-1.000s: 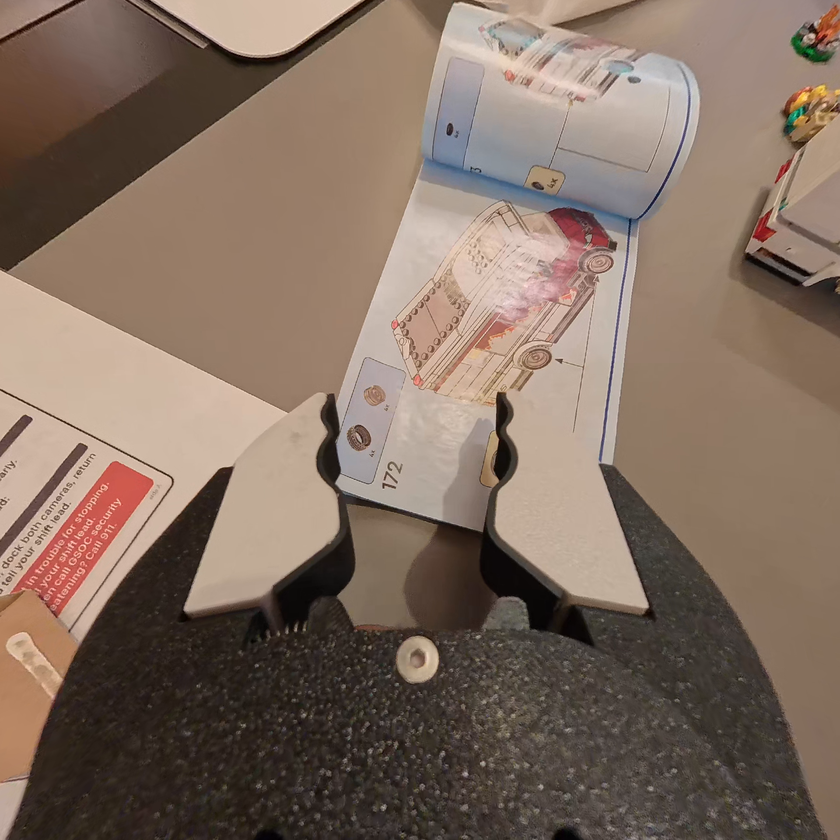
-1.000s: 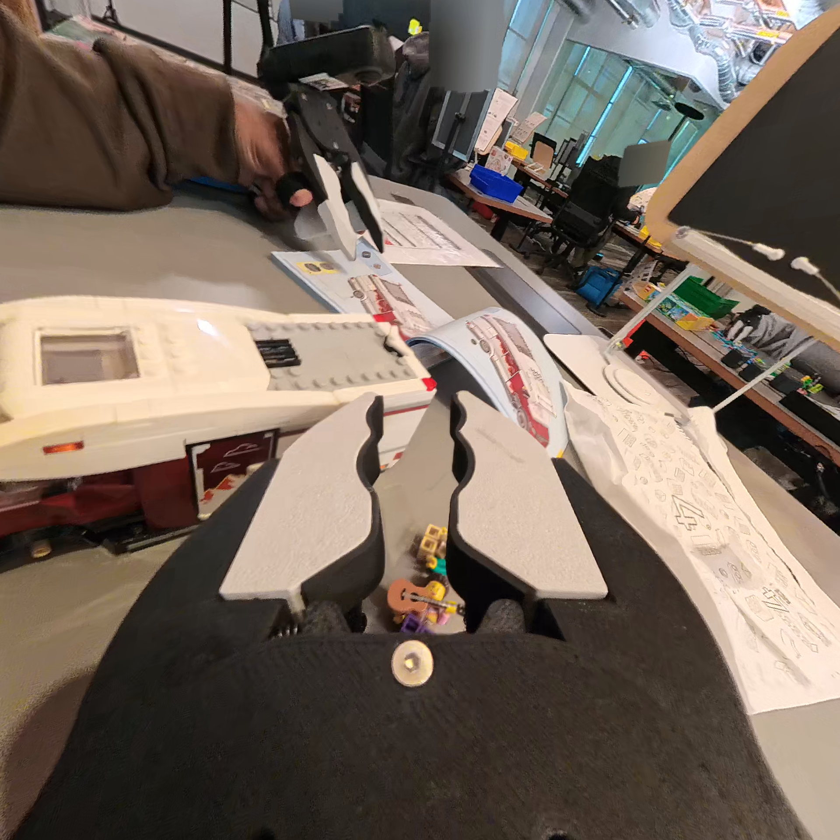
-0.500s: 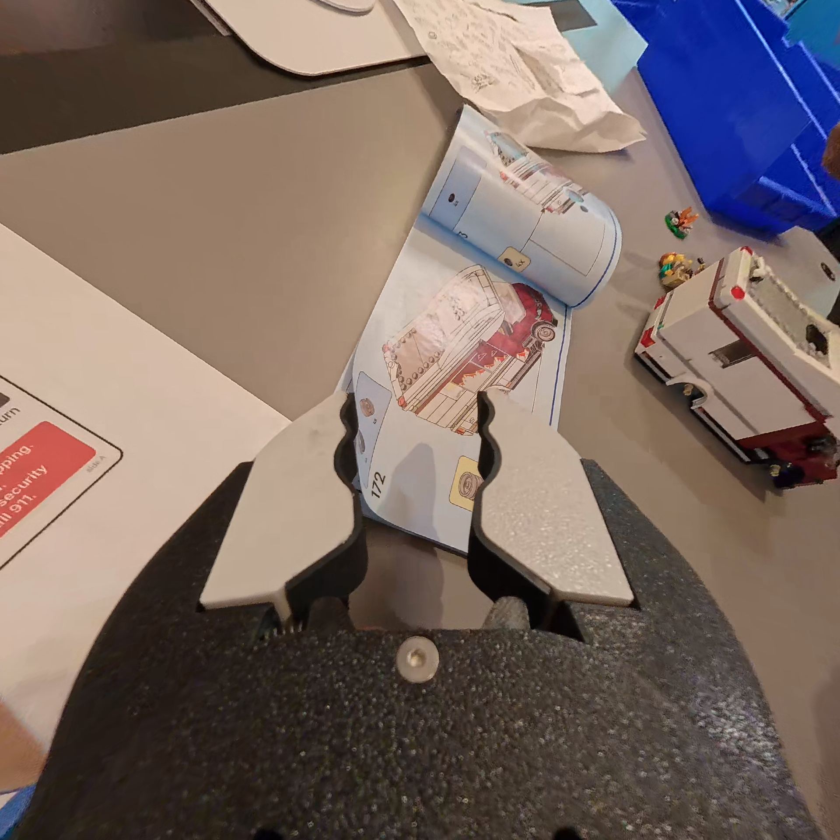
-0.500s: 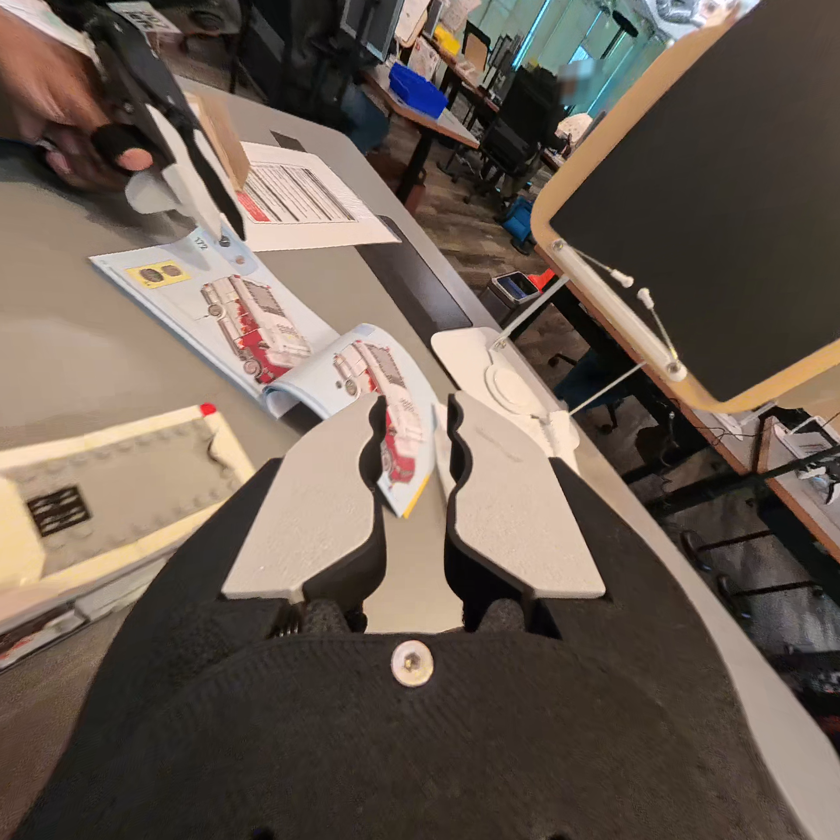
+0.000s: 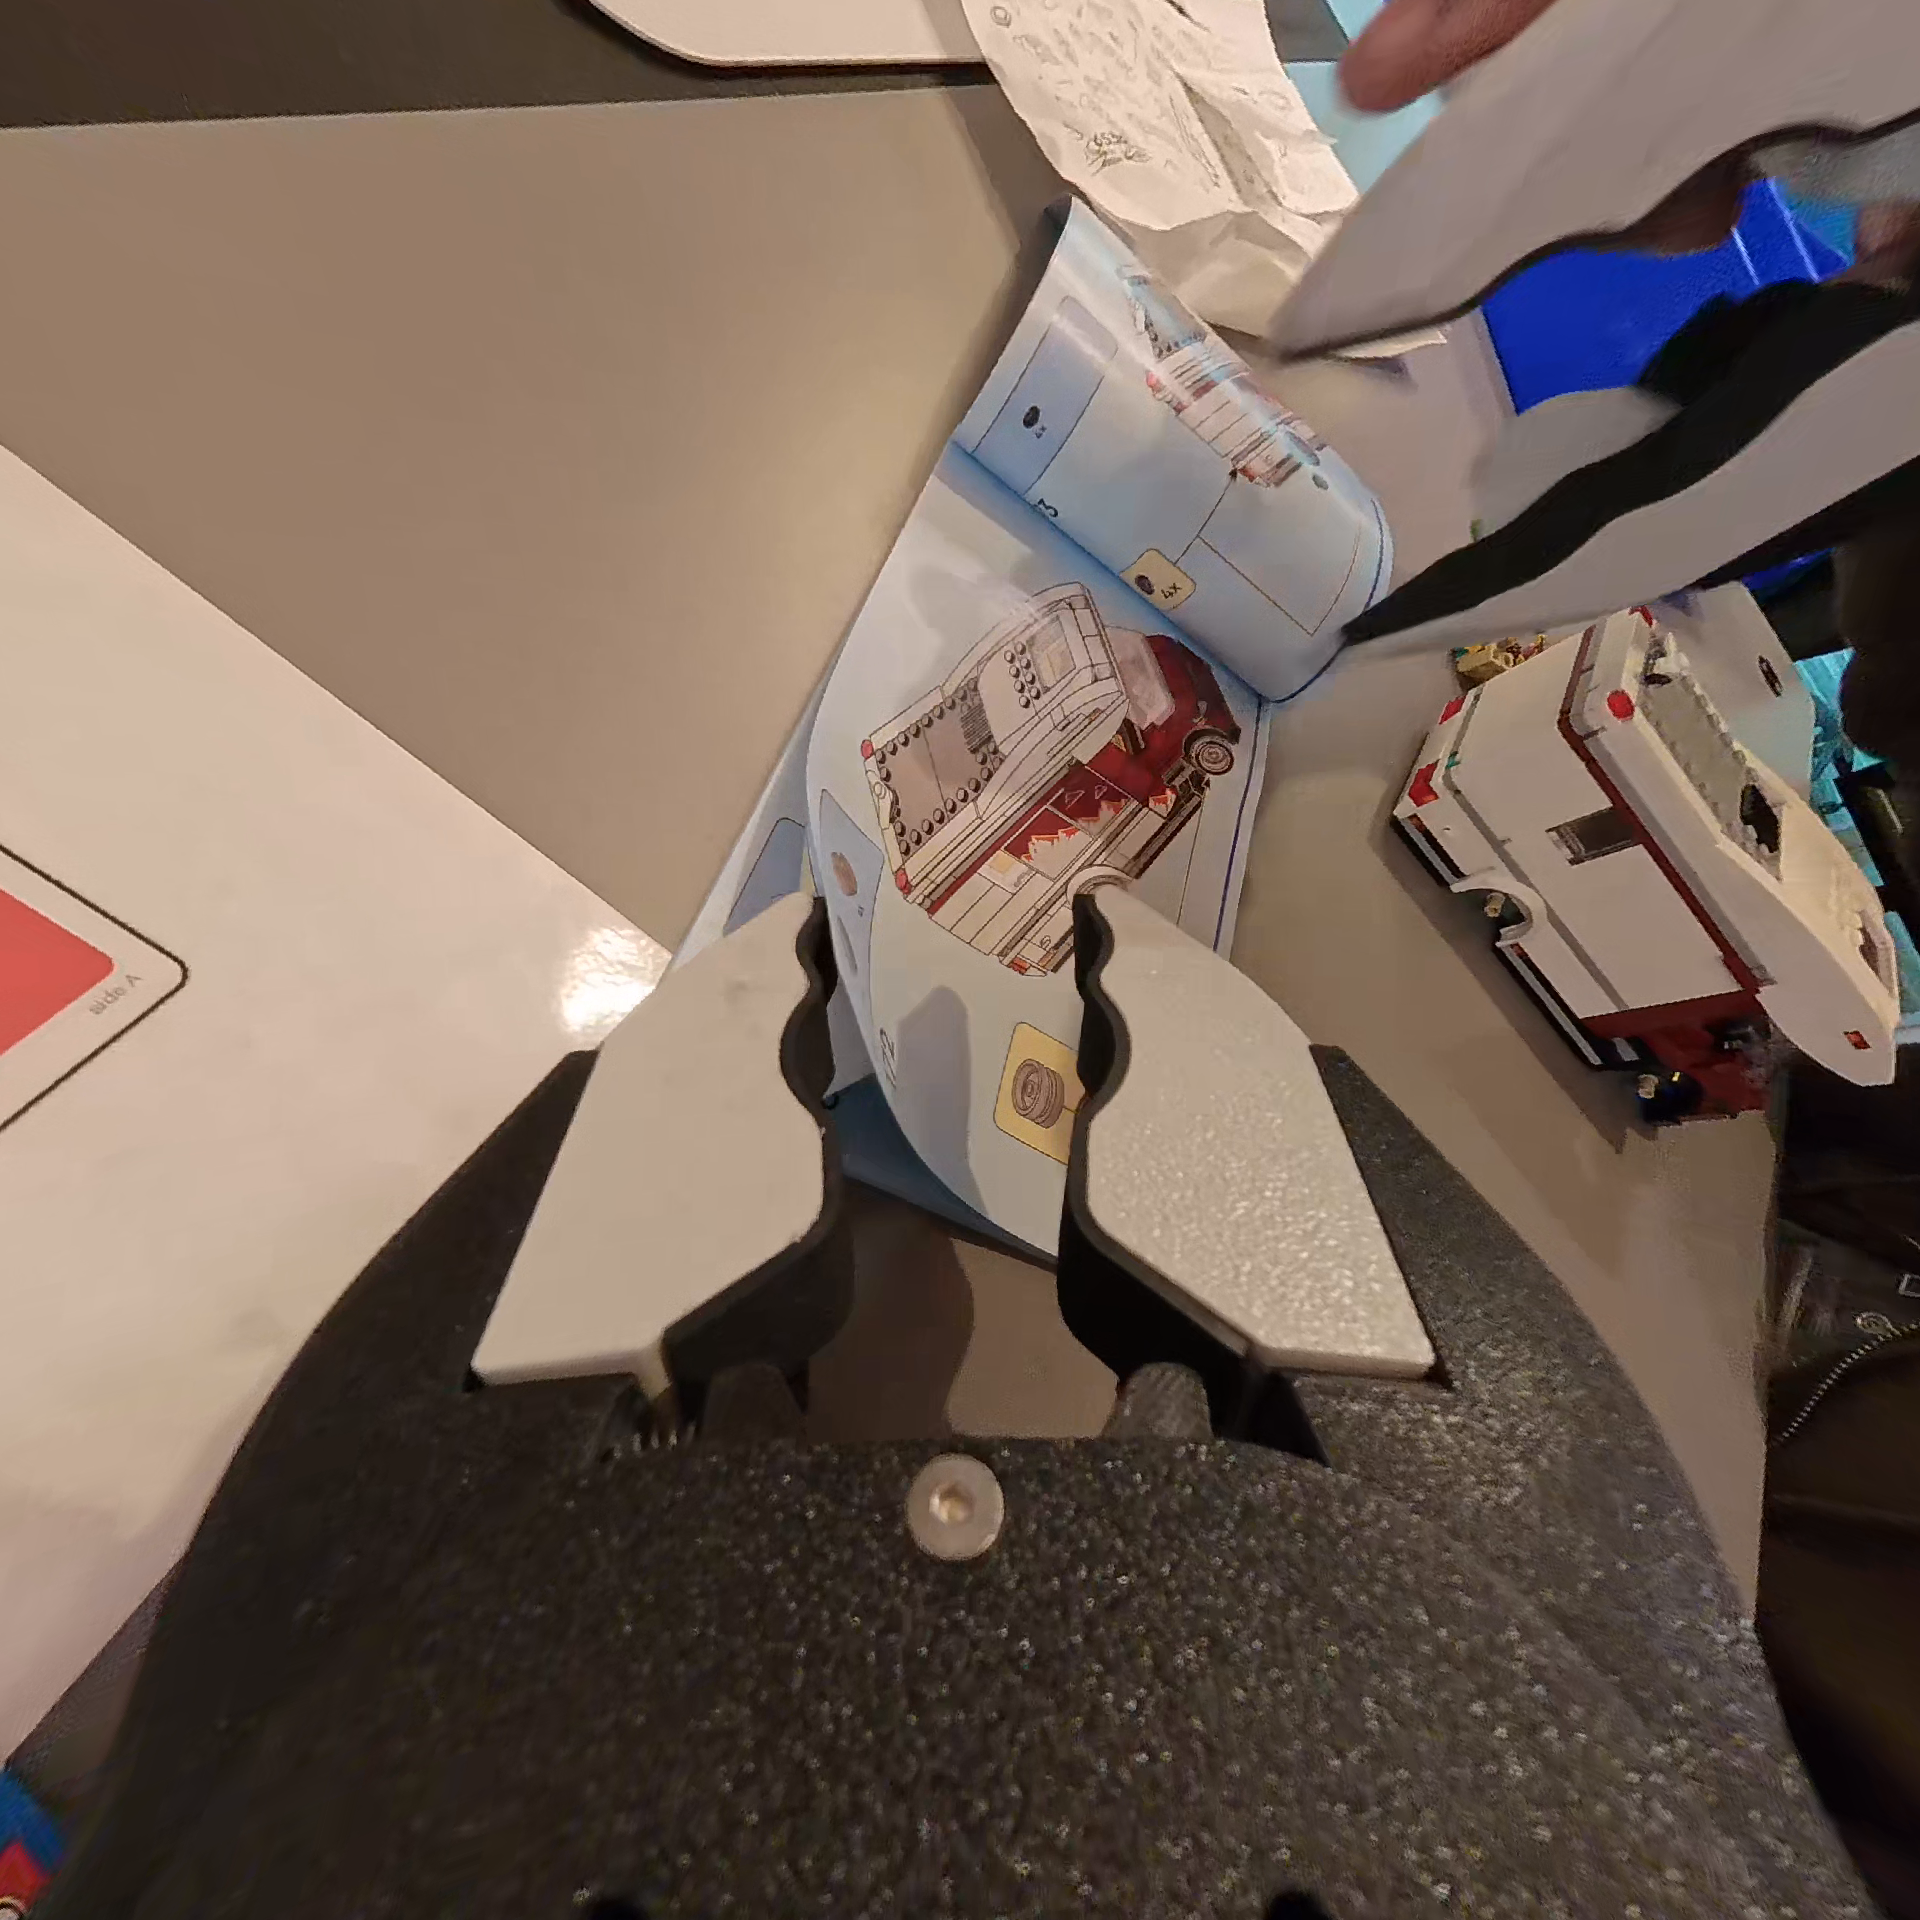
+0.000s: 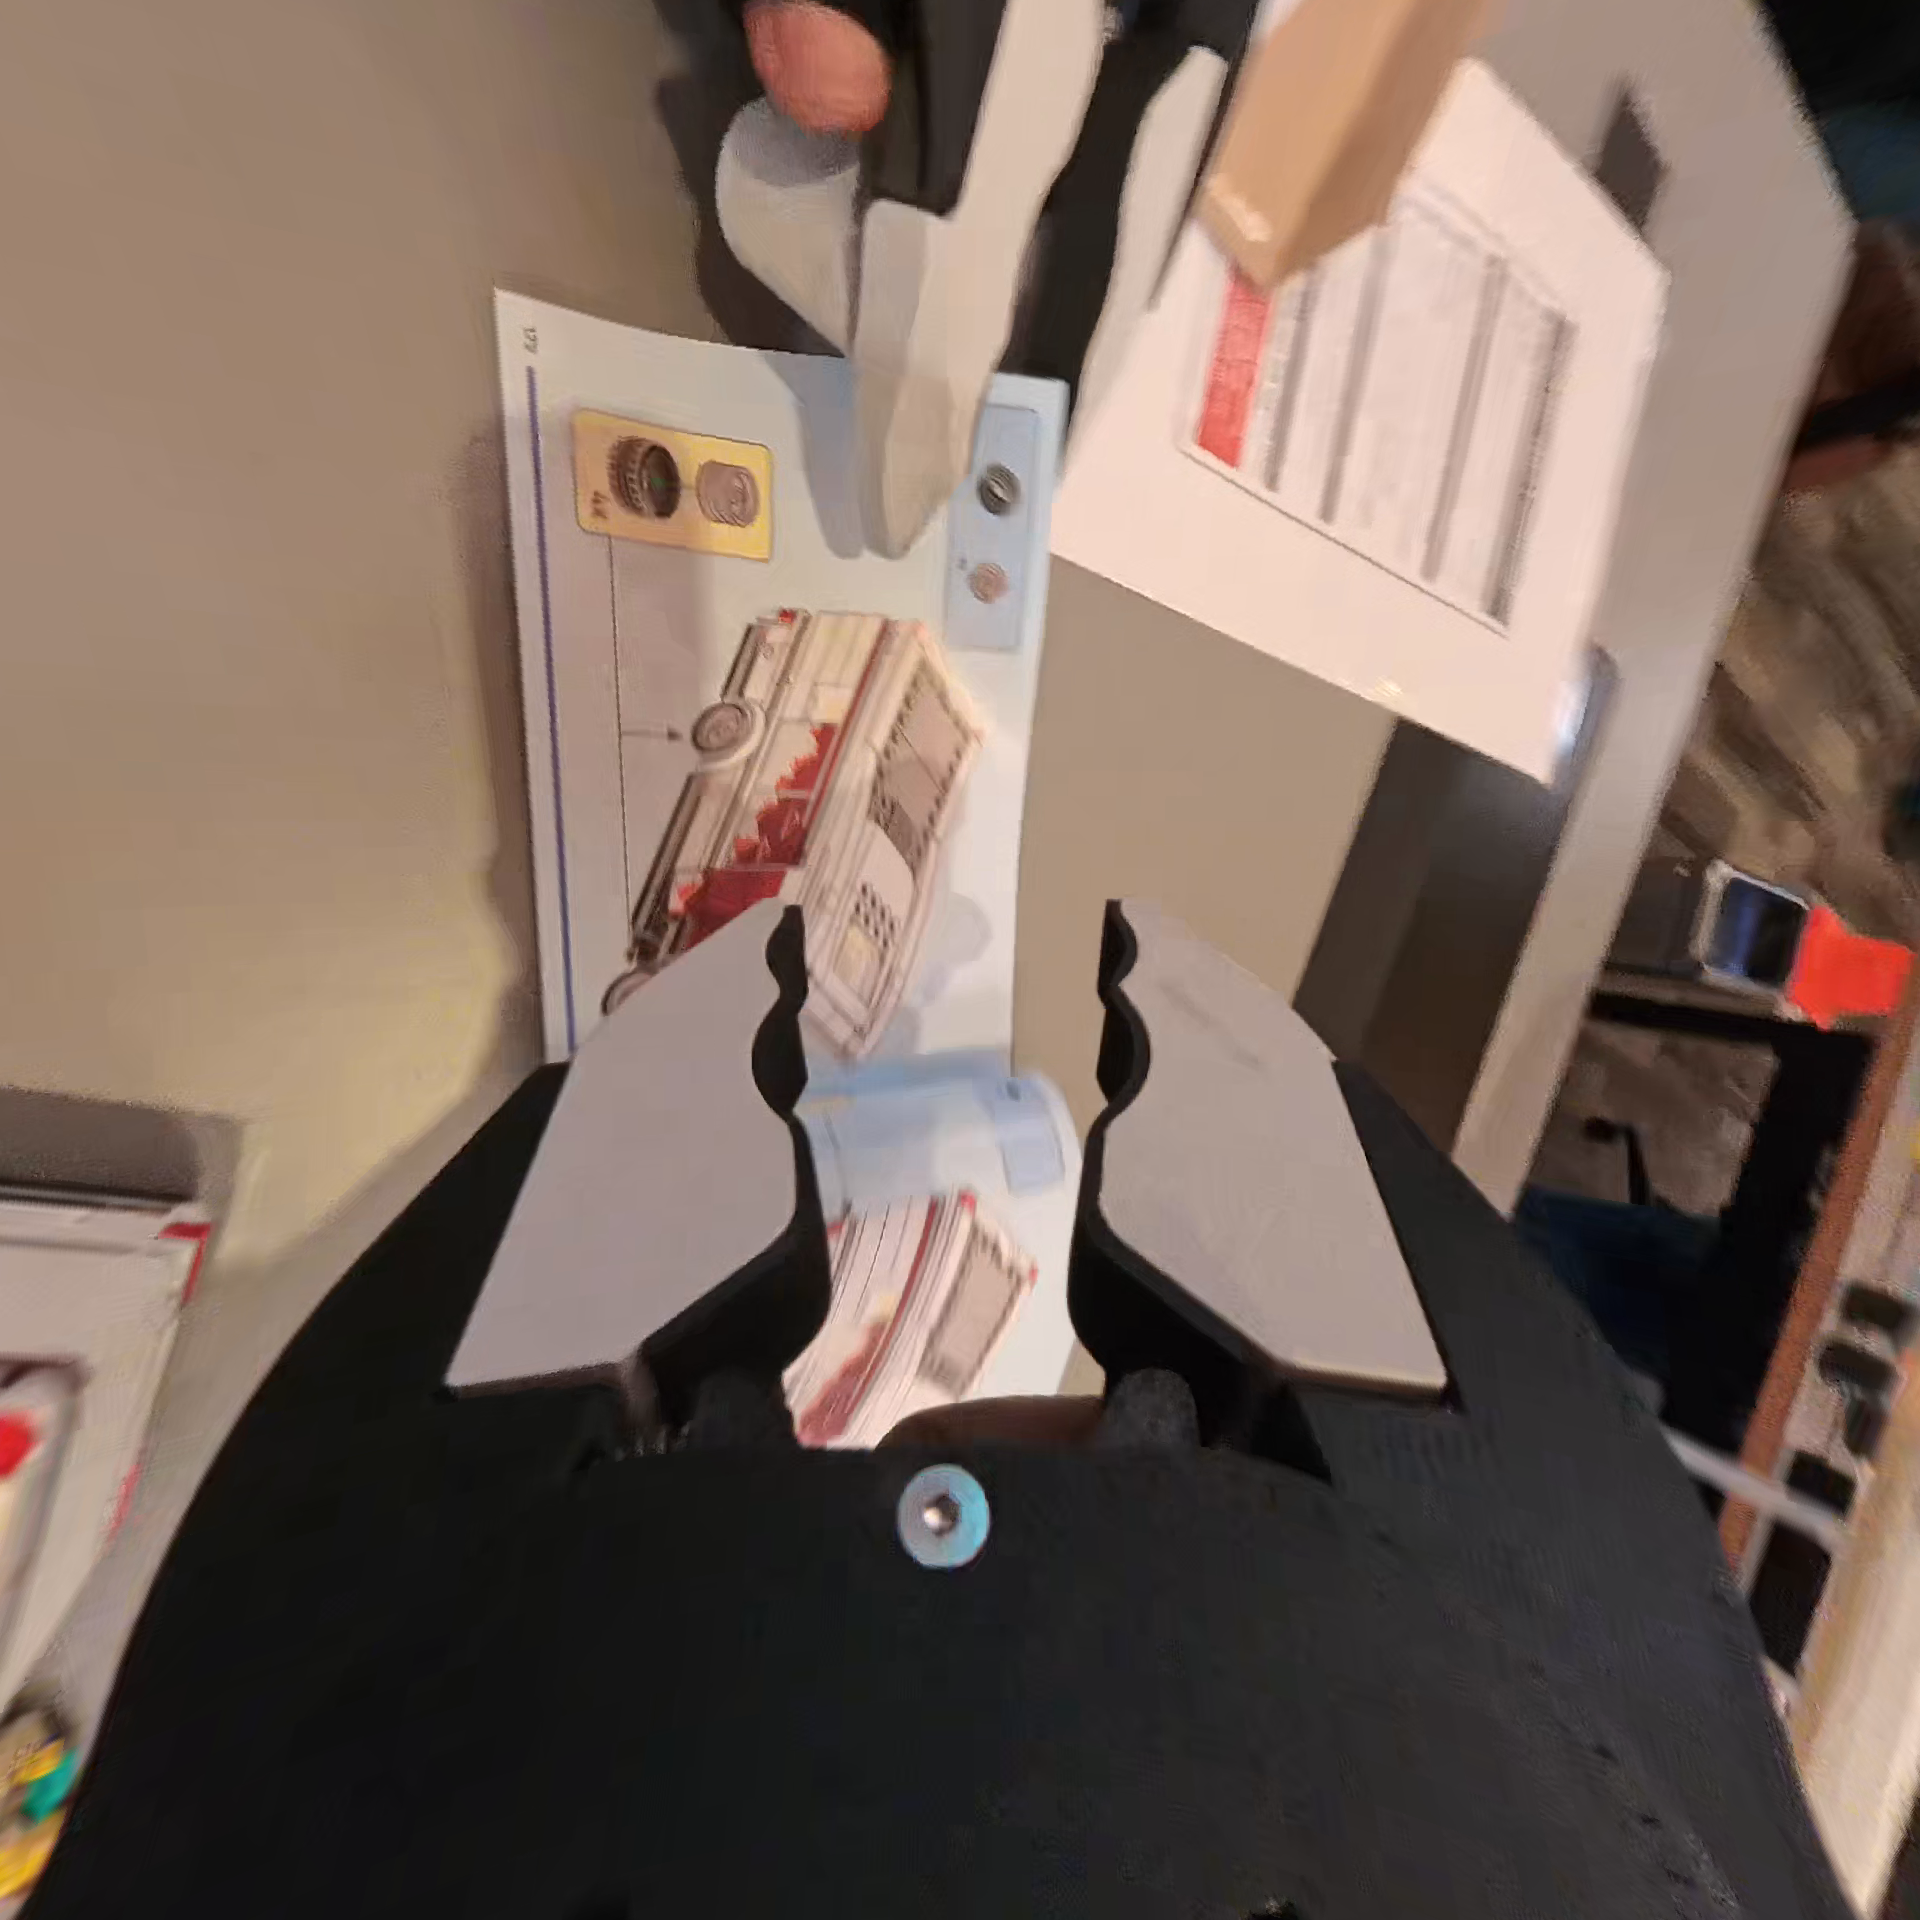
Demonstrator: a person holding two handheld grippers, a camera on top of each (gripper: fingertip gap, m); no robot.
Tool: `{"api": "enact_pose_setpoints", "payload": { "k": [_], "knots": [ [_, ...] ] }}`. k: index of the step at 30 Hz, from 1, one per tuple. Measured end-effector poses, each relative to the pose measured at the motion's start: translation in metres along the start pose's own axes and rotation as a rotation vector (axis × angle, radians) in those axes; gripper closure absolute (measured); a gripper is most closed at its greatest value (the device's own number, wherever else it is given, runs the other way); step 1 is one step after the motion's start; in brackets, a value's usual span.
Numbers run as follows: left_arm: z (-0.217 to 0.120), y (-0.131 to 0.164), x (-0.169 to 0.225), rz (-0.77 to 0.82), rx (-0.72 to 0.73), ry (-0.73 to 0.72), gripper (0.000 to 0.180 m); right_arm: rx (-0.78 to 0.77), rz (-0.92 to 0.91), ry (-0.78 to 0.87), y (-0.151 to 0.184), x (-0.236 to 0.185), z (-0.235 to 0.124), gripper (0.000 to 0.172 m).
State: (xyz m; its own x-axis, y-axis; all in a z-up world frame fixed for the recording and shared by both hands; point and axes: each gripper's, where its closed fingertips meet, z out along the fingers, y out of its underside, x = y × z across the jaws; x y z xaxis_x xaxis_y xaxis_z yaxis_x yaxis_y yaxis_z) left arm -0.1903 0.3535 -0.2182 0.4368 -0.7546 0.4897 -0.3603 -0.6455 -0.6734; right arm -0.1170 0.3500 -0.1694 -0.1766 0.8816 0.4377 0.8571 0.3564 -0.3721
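An open instruction booklet point(image 5: 1039, 790) with a drawing of a red and white van lies on the grey table point(image 5: 468, 416). My left gripper point(image 5: 951, 909) is open over its near corner. The page rises and curls between the fingers, and its left edge leans on the left finger point(image 5: 727, 1091). My right gripper point(image 6: 956, 925) is open above the rolled-over far pages point(image 6: 935, 1195), which sit between its fingers without being pinched. It also shows in the left wrist view point(image 5: 1320, 488), its lower fingertip at the rolled page's edge. The left gripper shows in the right wrist view point(image 6: 904, 520), tip down on the page.
A white and red toy camper van point(image 5: 1662, 852) stands right of the booklet, with small toy figures point(image 5: 1496, 652) by it. A white laminated sheet point(image 5: 260, 831) lies to the left, a crumpled printed paper point(image 5: 1174, 125) and a blue bin point(image 5: 1621, 343) behind. A tan cardboard block point(image 6: 1320, 135) is near the sheet. Tip to tip, the grippers are about 10 centimeters apart.
My left gripper's fingers have narrowed around the booklet's near corner, and the page has lifted and curled between them. My right gripper has opened wide and swung over the rolled pages.
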Motion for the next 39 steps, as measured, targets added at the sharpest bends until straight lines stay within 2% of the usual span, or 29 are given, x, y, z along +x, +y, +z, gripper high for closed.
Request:
{"api": "enact_pose_setpoints", "payload": {
  "k": [5,10,16,22,27,39],
  "knots": [
    [-0.001,-0.001,0.002,0.0,0.005,0.018,0.136,-0.074,-0.044,-0.162,-0.004,0.007,0.064,0.111],
    [-0.003,-0.003,0.005,0.003,0.022,0.043,0.136,-0.003,-0.018,-0.235,-0.019,0.01,0.09,0.112],
    [-0.007,-0.009,0.025,0.063,0.047,0.113,0.136,0.118,-0.02,-0.22,-0.036,0.011,0.083,0.123],
    [-0.008,-0.01,0.046,0.125,0.055,0.182,0.131,0.149,-0.047,-0.142,-0.035,0.016,0.074,0.133],
    [-0.003,-0.006,0.053,0.144,0.031,0.203,0.128,0.178,-0.067,-0.078,-0.031,0.016,0.063,0.154],
    [-0.002,-0.003,0.046,0.149,0.013,0.161,0.125,0.249,-0.115,-0.033,-0.022,0.01,0.046,0.17]
  ]
}}
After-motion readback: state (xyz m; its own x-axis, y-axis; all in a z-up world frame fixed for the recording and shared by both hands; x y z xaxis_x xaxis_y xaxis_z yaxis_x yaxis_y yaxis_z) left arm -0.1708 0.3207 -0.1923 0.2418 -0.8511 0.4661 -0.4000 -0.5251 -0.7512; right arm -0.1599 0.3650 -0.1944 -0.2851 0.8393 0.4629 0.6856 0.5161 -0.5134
